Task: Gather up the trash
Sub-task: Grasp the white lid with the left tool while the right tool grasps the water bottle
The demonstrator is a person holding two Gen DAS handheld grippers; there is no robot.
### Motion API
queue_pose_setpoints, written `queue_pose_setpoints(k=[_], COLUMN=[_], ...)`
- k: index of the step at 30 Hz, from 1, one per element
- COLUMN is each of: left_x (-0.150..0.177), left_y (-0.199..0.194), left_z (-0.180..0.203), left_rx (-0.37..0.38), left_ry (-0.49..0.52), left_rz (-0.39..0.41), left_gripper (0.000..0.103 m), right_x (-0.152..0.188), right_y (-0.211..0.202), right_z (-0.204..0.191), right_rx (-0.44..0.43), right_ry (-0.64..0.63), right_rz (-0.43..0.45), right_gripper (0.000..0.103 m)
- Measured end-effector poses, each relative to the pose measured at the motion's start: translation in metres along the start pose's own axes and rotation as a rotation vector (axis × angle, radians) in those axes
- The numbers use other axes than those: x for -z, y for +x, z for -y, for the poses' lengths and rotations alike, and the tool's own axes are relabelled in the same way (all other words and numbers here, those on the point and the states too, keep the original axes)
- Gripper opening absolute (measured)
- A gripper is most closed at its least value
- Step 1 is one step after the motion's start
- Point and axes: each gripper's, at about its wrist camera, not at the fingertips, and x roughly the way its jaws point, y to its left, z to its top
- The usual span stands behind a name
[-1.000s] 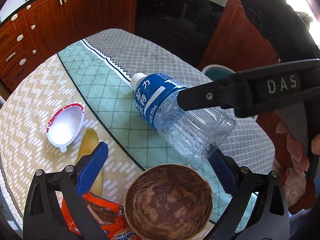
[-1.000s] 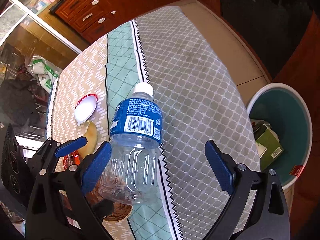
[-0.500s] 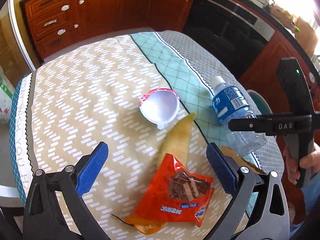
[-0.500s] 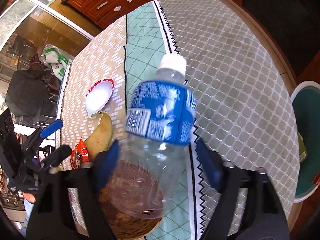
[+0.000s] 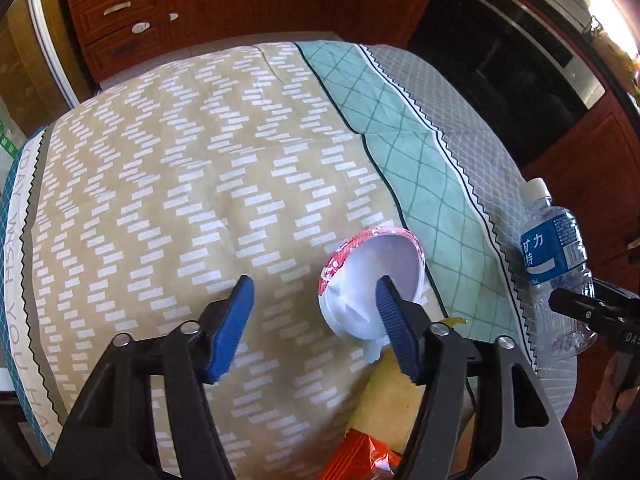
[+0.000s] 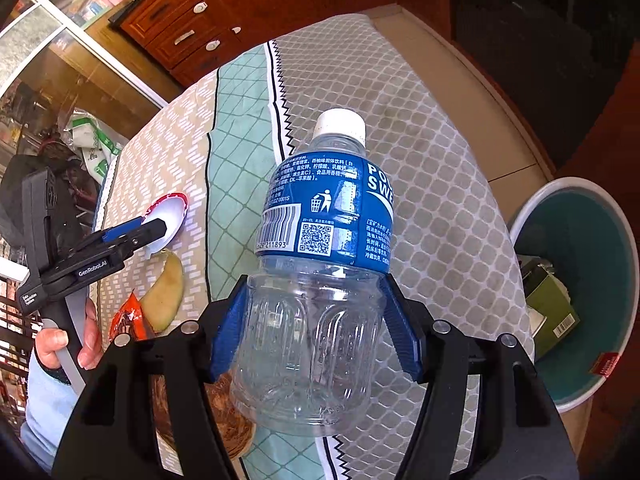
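Note:
My right gripper [image 6: 316, 320] is shut on an empty clear plastic bottle [image 6: 320, 264] with a blue label and white cap, held above the table; it also shows in the left wrist view [image 5: 556, 264]. My left gripper [image 5: 314, 320] is open, low over the table, its right finger over a white cup [image 5: 372, 284] with a red rim that lies on its side; the cup also shows in the right wrist view [image 6: 166, 224]. A yellow peel [image 6: 166, 292] and an orange snack wrapper [image 6: 130, 320] lie near it.
A teal trash bin [image 6: 576, 288] with boxes inside stands on the floor right of the table. A brown coconut-shell bowl [image 6: 224, 420] sits under the bottle. The round table has a patterned cloth [image 5: 200, 184]. Wooden cabinets [image 5: 132, 12] stand behind.
My right gripper has closed on the bottle and lifted it. My left gripper has swung left and down toward the white cup, narrowing its opening.

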Motion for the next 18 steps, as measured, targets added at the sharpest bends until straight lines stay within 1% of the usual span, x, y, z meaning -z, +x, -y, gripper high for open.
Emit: queue_pose_setpoints(k=[1, 4, 5, 6, 7, 8, 9, 12, 15, 18], left_x=[0.0, 0.003, 0.004, 0.005, 0.007, 0.008, 0.01, 0.014, 0.021, 0.021], left_y=[0.0, 0.002, 0.003, 0.003, 0.002, 0.002, 0.001, -0.007, -0.02, -0.036], left_z=[0.004, 0.016, 0.019, 0.022, 0.025, 0.027, 0.029, 0.039, 0.053, 0.066], left_rx=[-0.019, -0.032, -0.045, -0.06, -0.067, -0.061, -0.057, -0.098, -0.112, -0.138], left_ry=[0.02, 0.061, 0.074, 0.082, 0.087, 0.085, 0.083, 0.103, 0.11, 0.123], left_rz=[0.009, -0.001, 0.002, 0.004, 0.004, 0.0, 0.002, 0.037, 0.068, 0.095], left_gripper=[0.058, 0.053, 0.047, 0.037, 0.023, 0.014, 0.01, 0.008, 0.008, 0.008], right_x=[0.001, 0.003, 0.004, 0.005, 0.005, 0.006, 0.007, 0.01, 0.012, 0.016], right_y=[0.001, 0.002, 0.002, 0.002, 0.002, 0.001, 0.0, -0.004, -0.011, -0.021], right_z=[0.002, 0.008, 0.009, 0.01, 0.011, 0.012, 0.014, 0.016, 0.02, 0.025], right_rx=[0.0, -0.007, -0.01, -0.011, -0.011, -0.013, -0.016, -0.018, -0.02, -0.026], right_ry=[0.003, 0.011, 0.015, 0.018, 0.018, 0.019, 0.021, 0.025, 0.03, 0.036], right_rz=[-0.001, 0.0, -0.002, -0.002, -0.001, -0.001, -0.001, 0.005, 0.019, 0.035], right_gripper=[0.061, 0.061, 0.061, 0.061, 0.061, 0.061, 0.061, 0.061, 0.061, 0.061])
